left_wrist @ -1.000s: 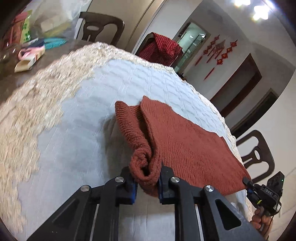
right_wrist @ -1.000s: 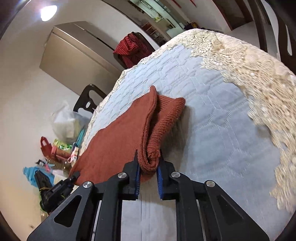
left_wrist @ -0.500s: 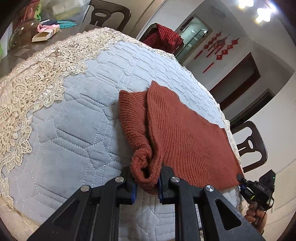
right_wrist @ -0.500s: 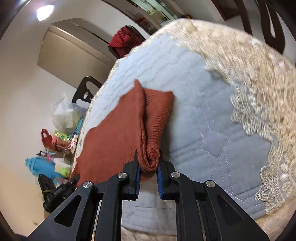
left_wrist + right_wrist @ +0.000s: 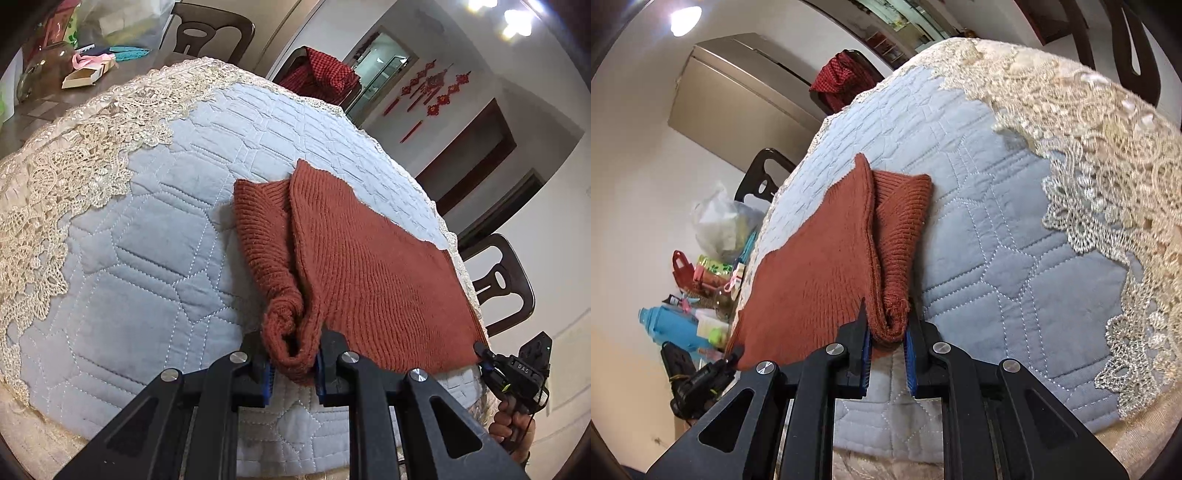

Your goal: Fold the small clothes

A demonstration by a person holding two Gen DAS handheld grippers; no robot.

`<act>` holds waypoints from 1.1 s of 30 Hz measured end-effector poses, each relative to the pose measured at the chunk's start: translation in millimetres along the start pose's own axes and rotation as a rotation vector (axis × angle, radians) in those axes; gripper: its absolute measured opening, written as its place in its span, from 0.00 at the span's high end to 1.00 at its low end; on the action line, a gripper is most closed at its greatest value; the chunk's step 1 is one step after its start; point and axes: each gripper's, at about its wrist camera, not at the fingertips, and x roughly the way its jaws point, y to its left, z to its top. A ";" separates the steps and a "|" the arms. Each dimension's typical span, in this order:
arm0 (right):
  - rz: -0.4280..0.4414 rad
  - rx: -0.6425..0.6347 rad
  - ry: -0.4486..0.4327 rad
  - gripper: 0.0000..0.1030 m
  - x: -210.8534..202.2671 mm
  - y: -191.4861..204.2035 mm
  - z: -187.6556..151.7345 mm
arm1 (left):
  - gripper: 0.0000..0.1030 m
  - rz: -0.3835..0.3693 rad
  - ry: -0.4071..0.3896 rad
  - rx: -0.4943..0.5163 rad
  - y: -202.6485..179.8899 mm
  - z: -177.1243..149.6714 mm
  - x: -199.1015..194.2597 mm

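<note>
— While both views look down their own fingers, where does the knitted garment (image 5: 369,269) sit against each claw?

— Right at the tips. The left gripper (image 5: 293,369) has a bunched corner of it wedged between its blue-lined jaws, which stand narrow with the wool filling the gap. The rest runs away from that claw, forward and to the right, across the quilted cloth (image 5: 147,258).

— And the other side?

— The same. The right gripper (image 5: 888,345) pinches a rolled near corner of the garment (image 5: 820,266) between its pads, jaws drawn in close on the knit. From there the piece spreads ahead and to the left.

— So each claw holds one near corner?

— Yes. In the left view the right gripper shows at the far right (small, black, with a bit of the person's hand (image 5: 511,424) under it), touching the garment's near right corner. In the right view the left gripper appears low on the left, at the opposite corner.

— How does the garment look?

— Rust-red, ribbed knit. Most of it lies flat on the grey-blue quilting. Along one side a narrow band is doubled over into a thick ridge, ending in a ribbed cuff or hem; I cannot tell which. The gripped corners are crumpled and lifted slightly off the cloth.

— What's under the cloth?

— A cream lace border (image 5: 1108,177) runs round the quilted panel, well apart from the knit. Dark chairs (image 5: 506,284) stand beyond the table edge, one draped with red checked fabric (image 5: 325,74).
</note>
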 end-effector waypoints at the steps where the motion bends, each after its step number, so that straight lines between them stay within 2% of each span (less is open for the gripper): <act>1: 0.005 0.002 -0.001 0.85 -0.8 -0.6 0.0 | 0.81 -0.004 0.001 0.001 0.2 0.3 -0.7; 6: -0.027 -0.023 -0.002 0.81 -13.7 2.4 -0.1 | 0.77 -0.005 0.001 0.002 5.6 -1.1 -17.9; 11: -0.108 -0.116 -0.092 0.81 -44.7 16.5 -2.4 | 0.80 0.082 -0.091 0.069 -1.1 2.5 -47.8; 13: -0.092 -0.169 -0.126 0.81 -47.2 31.0 -0.8 | 0.80 0.067 -0.127 0.106 -11.5 9.8 -48.6; 16: -0.070 -0.230 -0.145 0.81 -32.8 47.3 4.2 | 0.80 0.013 -0.145 0.156 -33.8 25.3 -29.2; 19: -0.060 -0.263 -0.126 0.81 -5.7 59.6 13.5 | 0.80 -0.001 -0.126 0.194 -49.3 36.9 -0.3; 21: -0.055 -0.271 -0.121 0.81 8.5 61.2 18.6 | 0.80 0.039 -0.100 0.214 -51.1 40.4 20.9; 24: -0.116 -0.258 -0.095 0.81 25.4 48.3 24.9 | 0.81 0.099 -0.050 0.209 -40.2 36.3 41.9; 25: -0.149 -0.237 -0.084 0.88 29.7 41.0 25.9 | 0.81 0.088 -0.068 0.212 -38.9 32.6 39.3; 26: -0.138 -0.214 -0.083 0.95 30.8 32.6 26.9 | 0.81 0.089 -0.068 0.215 -38.4 31.0 38.0; 28: -0.113 -0.189 -0.096 0.98 25.9 24.8 25.8 | 0.81 0.094 -0.072 0.218 -39.0 28.0 36.0; 33: -0.143 -0.208 -0.084 0.95 20.1 39.0 26.4 | 0.81 0.103 -0.072 0.232 -51.8 34.7 26.5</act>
